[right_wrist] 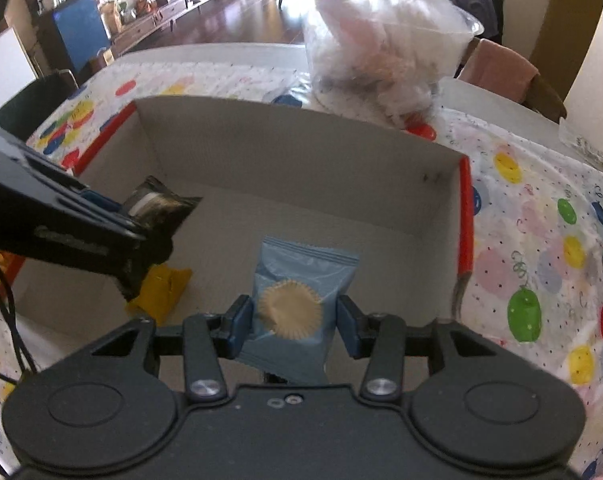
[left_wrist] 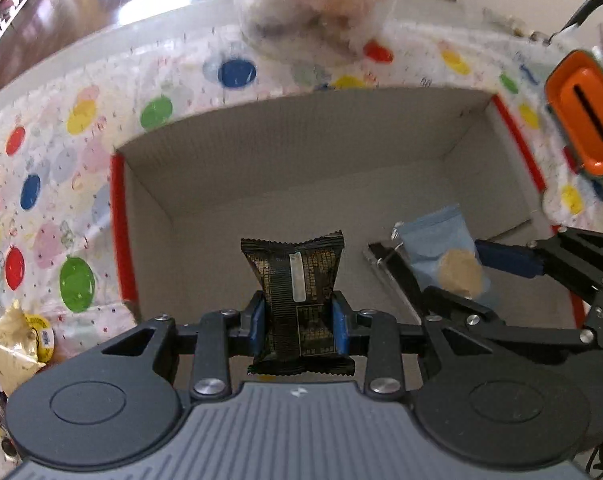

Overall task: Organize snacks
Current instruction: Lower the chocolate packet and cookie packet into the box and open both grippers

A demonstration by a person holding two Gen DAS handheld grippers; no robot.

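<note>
My left gripper (left_wrist: 298, 316) is shut on a black and gold snack packet (left_wrist: 297, 292) and holds it over the open cardboard box (left_wrist: 285, 152). My right gripper (right_wrist: 295, 322) holds a light blue snack packet (right_wrist: 297, 308) with a cupcake picture, also over the box; its jaws touch the packet's sides. The blue packet also shows in the left wrist view (left_wrist: 445, 256), and the black packet in the right wrist view (right_wrist: 159, 206). A yellow packet (right_wrist: 161, 292) lies on the box floor under the left gripper.
The box has red outer edges (right_wrist: 465, 224) and stands on a table with a polka-dot cloth (left_wrist: 53, 200). A clear plastic bag of items (right_wrist: 385, 52) sits behind the box. An orange object (left_wrist: 585, 120) is at the right. Loose snack wrappers (left_wrist: 17, 344) lie at the left.
</note>
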